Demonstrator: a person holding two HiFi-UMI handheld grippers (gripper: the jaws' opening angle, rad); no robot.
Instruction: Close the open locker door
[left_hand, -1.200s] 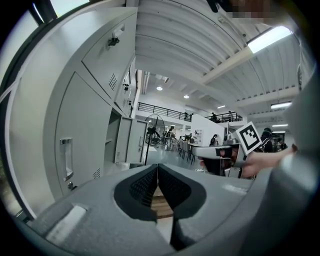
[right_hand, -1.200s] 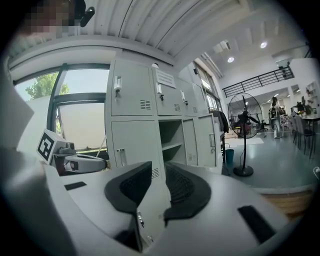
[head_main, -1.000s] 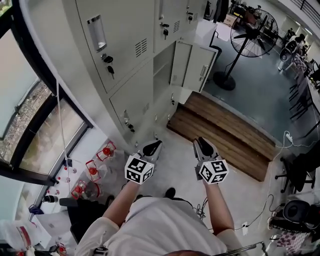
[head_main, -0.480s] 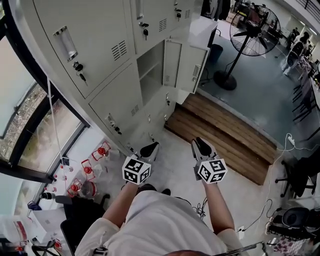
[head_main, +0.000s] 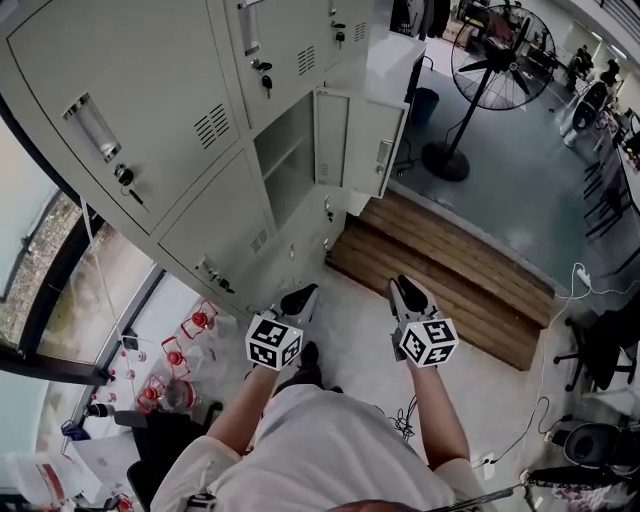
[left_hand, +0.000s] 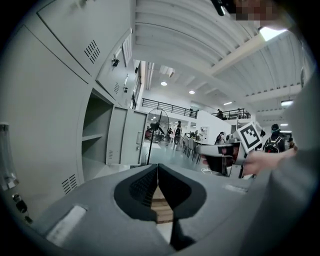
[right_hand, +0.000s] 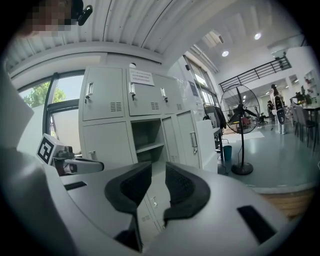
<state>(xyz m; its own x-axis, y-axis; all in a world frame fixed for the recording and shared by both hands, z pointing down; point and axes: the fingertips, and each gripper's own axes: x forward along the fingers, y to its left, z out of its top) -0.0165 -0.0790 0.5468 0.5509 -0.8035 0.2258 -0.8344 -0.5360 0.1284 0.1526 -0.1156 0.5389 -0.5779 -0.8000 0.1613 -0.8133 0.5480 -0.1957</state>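
A bank of grey lockers (head_main: 130, 120) fills the upper left of the head view. One middle compartment (head_main: 288, 150) stands open, its door (head_main: 375, 145) swung out to the right. Both grippers are held low in front of me, well short of the door. My left gripper (head_main: 310, 290) is shut with nothing in it; its tips (left_hand: 157, 166) meet, and the open compartment (left_hand: 95, 137) and door (left_hand: 134, 145) lie ahead to the left. My right gripper (head_main: 405, 285) has a narrow empty gap between its jaws (right_hand: 159, 168) and faces the open compartment (right_hand: 147, 137) and door (right_hand: 192, 137).
A wooden platform (head_main: 450, 270) lies on the floor right of the lockers. Beyond it are a standing fan (head_main: 490, 60) and a blue bin (head_main: 425, 105). Red-capped bottles (head_main: 185, 350) sit by the window at lower left. Chairs and cables are at the right edge.
The lockers have shifted right and nearer in the head view as I turn toward them, showing more of the open compartment. Both grippers stay in the same pose ahead of me.
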